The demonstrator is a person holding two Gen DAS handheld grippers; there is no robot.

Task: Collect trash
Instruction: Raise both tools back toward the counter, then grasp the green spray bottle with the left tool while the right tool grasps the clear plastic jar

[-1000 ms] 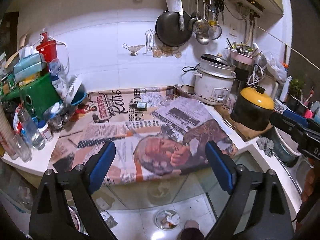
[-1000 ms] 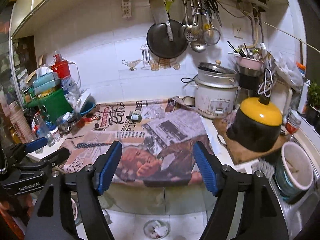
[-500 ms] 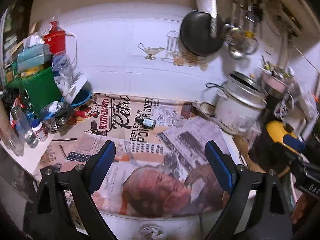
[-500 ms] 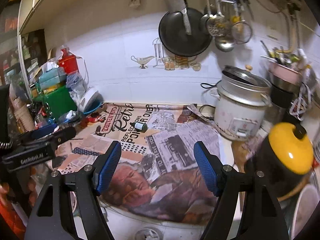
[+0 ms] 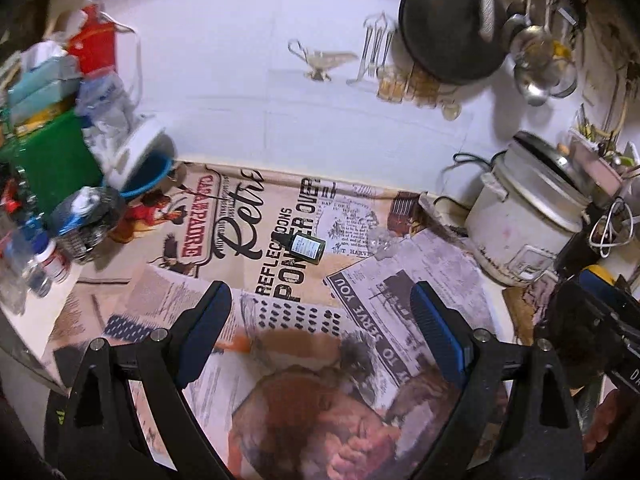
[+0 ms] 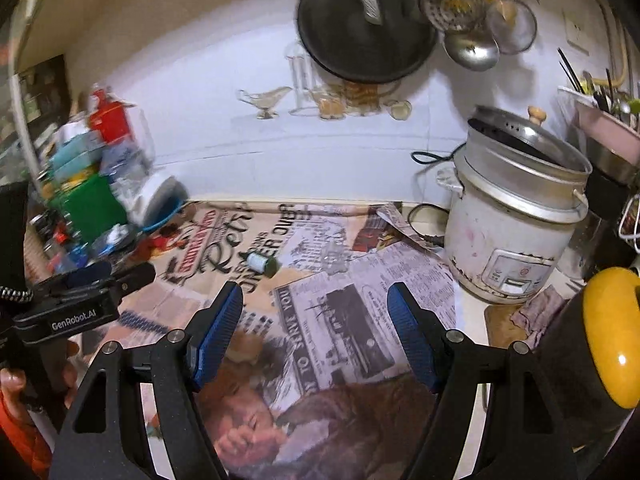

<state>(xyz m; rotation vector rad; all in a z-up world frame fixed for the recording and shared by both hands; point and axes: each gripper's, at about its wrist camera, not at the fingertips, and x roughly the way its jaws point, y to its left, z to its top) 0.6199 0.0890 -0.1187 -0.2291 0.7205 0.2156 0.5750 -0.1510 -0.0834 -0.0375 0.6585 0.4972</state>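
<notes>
Centrally, a small dark bottle point(image 5: 303, 247) is seen lying on its side on the newspaper-covered surface point(image 5: 360, 288), with crumpled clear plastic point(image 5: 379, 242) just to its right. Open newsprint lies around both. The left edge is crowded by a green container point(image 5: 52, 160) and jars; the right by a rice cooker point(image 6: 516, 232). The left hand-held gripper point(image 5: 320, 316) is held wide open, empty, short of the bottle. The right hand-held gripper point(image 6: 314, 320) is likewise spread and empty. A yellow-lidded pot point(image 6: 608, 344) is fully seen only from the right wrist.
</notes>
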